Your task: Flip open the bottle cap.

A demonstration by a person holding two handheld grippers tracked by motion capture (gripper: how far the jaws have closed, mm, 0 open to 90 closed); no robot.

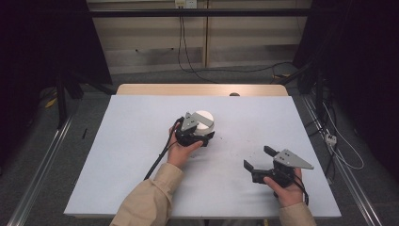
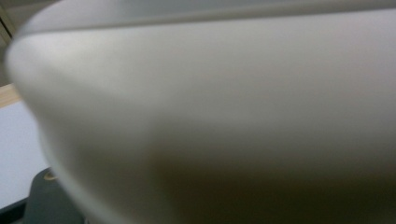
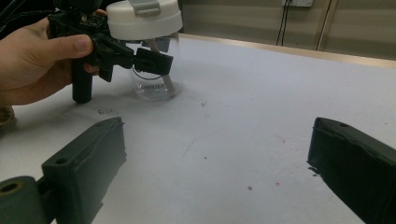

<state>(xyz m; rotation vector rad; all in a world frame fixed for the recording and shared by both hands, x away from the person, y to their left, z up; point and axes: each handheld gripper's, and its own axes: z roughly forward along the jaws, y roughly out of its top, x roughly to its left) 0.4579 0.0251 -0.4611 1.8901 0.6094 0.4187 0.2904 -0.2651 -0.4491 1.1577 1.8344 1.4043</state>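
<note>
Near the middle of the white table (image 1: 141, 141), I have the left gripper (image 1: 201, 134) pinching a clear jar (image 3: 154, 79) just under its white lid (image 3: 144, 21); the jar stands upright on the table. My right gripper (image 1: 258, 157) rests well apart, jaws spread, holding nothing.

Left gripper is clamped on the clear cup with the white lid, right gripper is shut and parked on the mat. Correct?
Not quite. The right gripper is open: in the right gripper view its two black jaws stand far apart with bare mat between them. The rest holds: the left gripper is clamped on the clear cup under its white lid.
</note>
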